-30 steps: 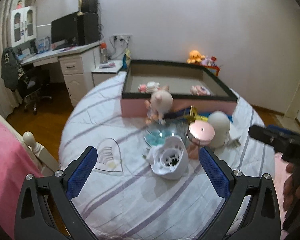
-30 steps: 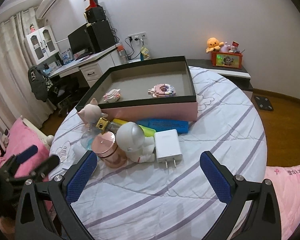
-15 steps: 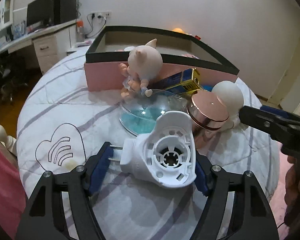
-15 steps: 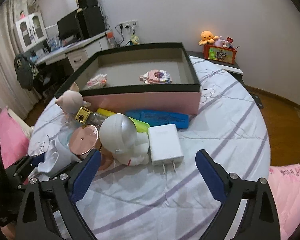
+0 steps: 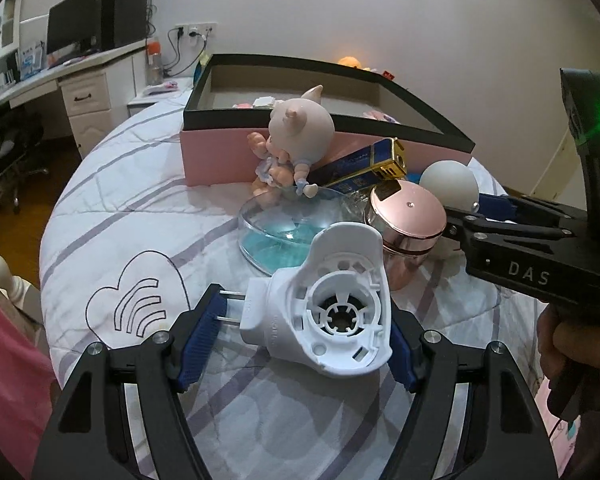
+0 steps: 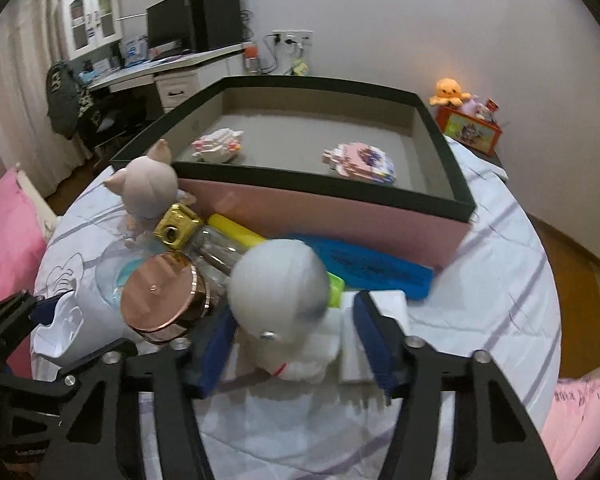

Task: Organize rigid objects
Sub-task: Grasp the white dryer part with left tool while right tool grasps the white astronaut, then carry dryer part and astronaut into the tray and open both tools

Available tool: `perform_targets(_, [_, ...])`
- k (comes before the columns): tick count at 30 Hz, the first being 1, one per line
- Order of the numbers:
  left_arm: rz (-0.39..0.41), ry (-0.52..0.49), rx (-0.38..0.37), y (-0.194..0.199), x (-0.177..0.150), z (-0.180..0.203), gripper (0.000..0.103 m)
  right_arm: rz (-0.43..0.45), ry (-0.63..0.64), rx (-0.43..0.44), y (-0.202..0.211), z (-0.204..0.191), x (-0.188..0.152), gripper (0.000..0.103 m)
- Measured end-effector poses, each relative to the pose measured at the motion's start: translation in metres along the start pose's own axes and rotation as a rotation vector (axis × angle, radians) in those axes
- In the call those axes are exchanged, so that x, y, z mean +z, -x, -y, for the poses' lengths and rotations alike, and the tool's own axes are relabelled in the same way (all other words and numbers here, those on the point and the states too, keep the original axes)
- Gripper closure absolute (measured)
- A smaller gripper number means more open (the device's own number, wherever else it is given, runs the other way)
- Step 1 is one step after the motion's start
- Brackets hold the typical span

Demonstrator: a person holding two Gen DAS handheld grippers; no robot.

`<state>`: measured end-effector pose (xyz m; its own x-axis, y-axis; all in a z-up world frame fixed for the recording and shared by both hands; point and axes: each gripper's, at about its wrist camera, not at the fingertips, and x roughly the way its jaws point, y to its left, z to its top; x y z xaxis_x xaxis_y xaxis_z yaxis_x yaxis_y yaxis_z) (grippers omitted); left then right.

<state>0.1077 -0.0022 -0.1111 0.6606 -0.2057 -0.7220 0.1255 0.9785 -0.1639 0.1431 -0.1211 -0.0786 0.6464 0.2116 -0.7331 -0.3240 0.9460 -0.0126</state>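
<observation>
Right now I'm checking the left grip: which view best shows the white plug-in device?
The left wrist view: the white plug-in device fills it, prongs visible. The right wrist view catches only its edge.

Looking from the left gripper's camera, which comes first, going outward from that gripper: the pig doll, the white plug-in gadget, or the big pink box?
1. White plug-in gadget, between the left gripper pads.
2. Pig doll, middle, behind the glass dish.
3. Pink box, farthest back.
</observation>
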Motion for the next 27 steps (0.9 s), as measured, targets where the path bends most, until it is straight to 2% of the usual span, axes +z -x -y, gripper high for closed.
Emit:
perform_targets(12, [0.006,0.009,0.013,0.007,0.000,-0.008,0.029,0.002,-0.005,0.038,-0.002,0.003,0.006,0.051])
perform_targets(13, [0.008,0.010,0.015,0.009,0.000,-0.008,0.029,0.006,-0.014,0.050,0.000,0.004,0.005,0.051])
perform_targets(14, [0.011,0.012,0.018,0.010,0.000,-0.009,0.029,0.012,-0.024,0.069,0.003,0.005,0.005,0.059])
perform_targets(27, [0.053,0.024,0.032,0.032,0.013,-0.020,0.030,0.073,-0.071,0.131,0.036,0.012,0.014,0.059])
